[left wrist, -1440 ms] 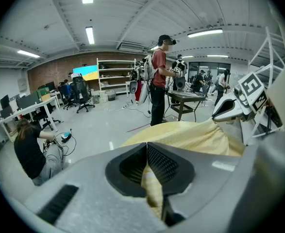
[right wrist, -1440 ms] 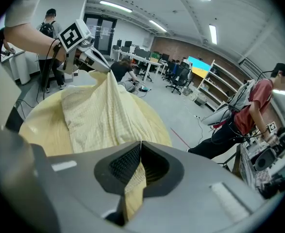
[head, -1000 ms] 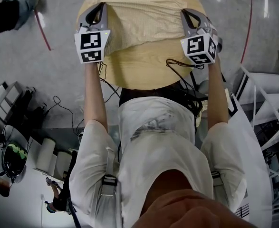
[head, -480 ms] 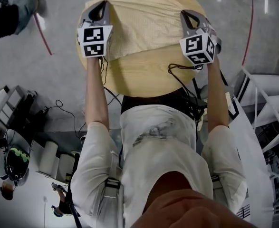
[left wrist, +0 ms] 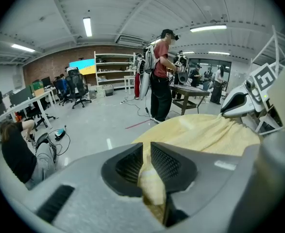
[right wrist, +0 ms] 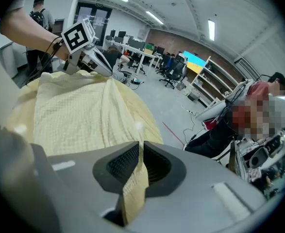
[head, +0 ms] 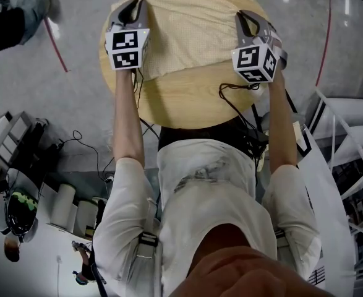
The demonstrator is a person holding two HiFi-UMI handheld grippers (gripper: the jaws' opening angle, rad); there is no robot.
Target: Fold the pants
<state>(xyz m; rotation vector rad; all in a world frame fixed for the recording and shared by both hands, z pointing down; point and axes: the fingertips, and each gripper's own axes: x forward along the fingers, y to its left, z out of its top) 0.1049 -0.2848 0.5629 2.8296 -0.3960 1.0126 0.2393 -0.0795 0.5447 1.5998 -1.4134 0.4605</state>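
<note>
Yellow pants (head: 193,33) pinched by left gripper (left wrist: 146,163), right gripper (right wrist: 140,160); jaws just easing apart

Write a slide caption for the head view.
Left gripper and right gripper, jaws just easing open, pinch yellow pants on a round table.

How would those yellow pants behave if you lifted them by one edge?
Probably floppy: the pants drape in soft folds over the round table and bunch between the jaws of the left gripper and right gripper, which have just been opening. Likely light, since the fabric looks thin. Its waffle texture suggests it isn't very slippery.
</note>
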